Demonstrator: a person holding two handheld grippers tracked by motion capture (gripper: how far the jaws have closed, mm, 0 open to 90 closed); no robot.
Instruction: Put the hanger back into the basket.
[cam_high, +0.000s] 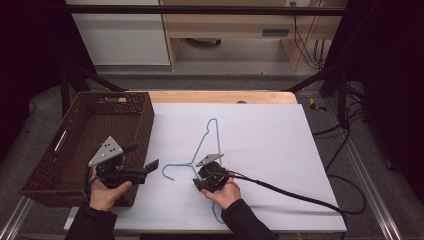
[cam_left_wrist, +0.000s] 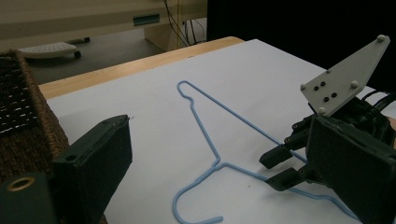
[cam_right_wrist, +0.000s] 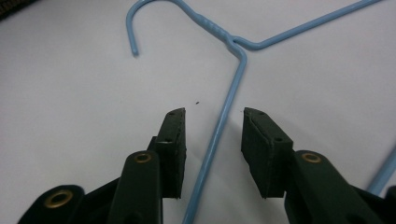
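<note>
Your right gripper (cam_right_wrist: 212, 135) has its fingers apart, straddling one wire arm of the blue hanger (cam_right_wrist: 233, 88) without closing on it. The hanger lies flat on the white tabletop (cam_high: 270, 140), its hook curling toward the brown wicker basket (cam_high: 90, 125) at the left. Your left gripper (cam_high: 141, 161) hovers at the basket's near corner, just beside the hook, fingers spread wide and holding nothing.

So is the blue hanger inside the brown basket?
No, the blue hanger lies flat on the white table, to the right of the brown basket and outside it.
</note>
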